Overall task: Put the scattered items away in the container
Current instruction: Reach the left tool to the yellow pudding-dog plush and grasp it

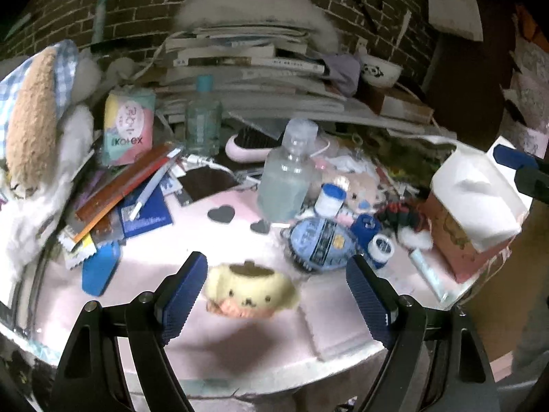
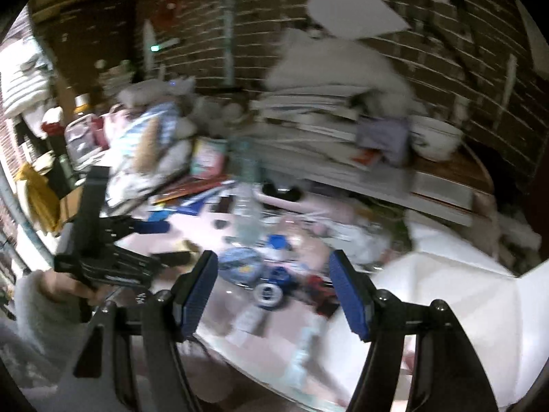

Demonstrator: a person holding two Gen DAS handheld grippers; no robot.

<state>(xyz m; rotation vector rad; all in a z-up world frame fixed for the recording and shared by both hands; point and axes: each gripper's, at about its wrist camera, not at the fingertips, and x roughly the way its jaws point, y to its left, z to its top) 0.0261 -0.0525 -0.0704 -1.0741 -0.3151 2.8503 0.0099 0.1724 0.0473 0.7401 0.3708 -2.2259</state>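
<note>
A small yellow plush dog head [image 1: 250, 290] lies on the pink mat [image 1: 144, 309] between the fingers of my left gripper [image 1: 278, 293], nearer the left pad. That gripper is open and not touching the plush. Behind it sit a blue oval packet [image 1: 319, 243], small blue-and-white jars [image 1: 381, 247] and a clear bottle [image 1: 288, 178]. My right gripper [image 2: 274, 292] is open and holds nothing, hovering over the same jars [image 2: 266, 295] in a blurred view. Its blue tip shows at the right edge [image 1: 514, 161], beside a pink tissue box [image 1: 459, 237].
A book stack [image 1: 247, 65] and a bowl [image 1: 381, 72] fill the back against a brick wall. A large plush [image 1: 34, 113], a Kotex pack [image 1: 128, 127], a teal bottle [image 1: 202, 120], pens and cards crowd the left. A hand in a fuzzy sleeve [image 2: 37, 302] holds the left gripper.
</note>
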